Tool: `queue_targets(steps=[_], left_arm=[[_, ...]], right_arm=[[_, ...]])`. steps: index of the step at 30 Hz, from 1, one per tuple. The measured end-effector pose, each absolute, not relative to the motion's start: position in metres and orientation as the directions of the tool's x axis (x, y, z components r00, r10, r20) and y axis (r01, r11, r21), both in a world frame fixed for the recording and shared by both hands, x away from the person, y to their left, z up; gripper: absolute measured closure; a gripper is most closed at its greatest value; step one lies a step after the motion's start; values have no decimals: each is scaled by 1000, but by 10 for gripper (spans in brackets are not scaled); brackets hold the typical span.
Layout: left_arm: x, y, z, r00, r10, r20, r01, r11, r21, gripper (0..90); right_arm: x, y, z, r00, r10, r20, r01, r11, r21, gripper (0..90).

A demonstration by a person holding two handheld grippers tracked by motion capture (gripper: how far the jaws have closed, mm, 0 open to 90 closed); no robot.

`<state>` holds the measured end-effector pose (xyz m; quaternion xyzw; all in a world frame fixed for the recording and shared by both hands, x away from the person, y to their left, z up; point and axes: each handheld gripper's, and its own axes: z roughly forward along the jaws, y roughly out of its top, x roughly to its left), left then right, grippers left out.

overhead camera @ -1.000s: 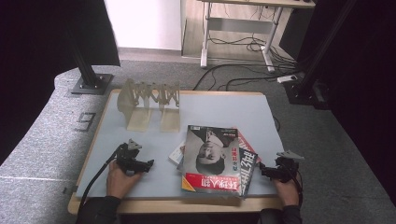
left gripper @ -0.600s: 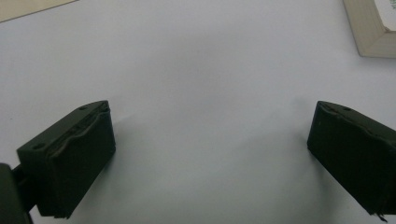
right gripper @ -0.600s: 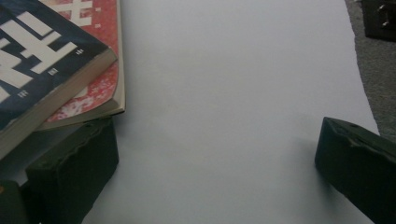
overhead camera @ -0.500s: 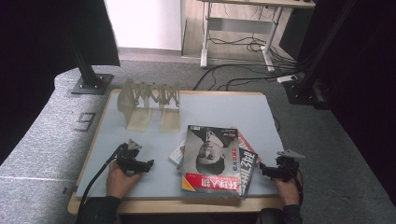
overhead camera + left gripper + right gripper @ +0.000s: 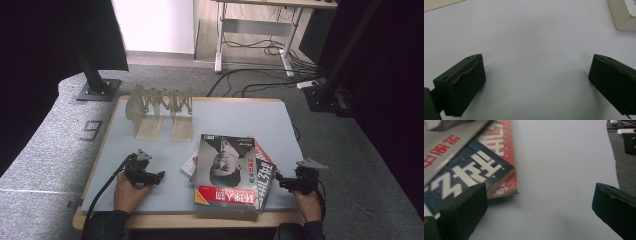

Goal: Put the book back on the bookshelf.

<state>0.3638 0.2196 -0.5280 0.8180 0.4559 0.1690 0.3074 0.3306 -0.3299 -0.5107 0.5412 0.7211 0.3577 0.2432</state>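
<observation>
A stack of magazines (image 5: pixel 229 170) lies on the grey table top (image 5: pixel 235 117), front right of centre; the top one shows a portrait cover with a red strip. My left gripper (image 5: pixel 159 175) rests on the table at the front left, open, with bare table between its jaws (image 5: pixel 536 82). A book corner (image 5: pixel 621 15) shows at the upper right of the left gripper view. My right gripper (image 5: pixel 278 181) sits at the table's front right edge, open, just right of the stack. In the right gripper view the magazines (image 5: pixel 471 165) lie beside the left jaw; the gripper (image 5: pixel 539 210) holds nothing.
A pale wooden rack with zigzag dividers (image 5: pixel 159 111) stands at the back left of the table. Black stand bases (image 5: pixel 97 90) and cables (image 5: pixel 250 80) lie on the grey floor beyond. A desk frame (image 5: pixel 255 35) stands at the back.
</observation>
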Motion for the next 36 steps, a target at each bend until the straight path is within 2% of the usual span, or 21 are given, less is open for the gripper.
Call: queue_targets(steps=[12, 36], left_arm=[[364, 220, -528, 527, 850, -3, 642, -395, 657, 6], [364, 220, -528, 527, 850, -2, 641, -396, 657, 6]], right_arm=[[336, -306, -500, -388, 919, 78, 581, 178, 794, 0], [370, -251, -495, -519, 853, 60, 573, 295, 765, 0]])
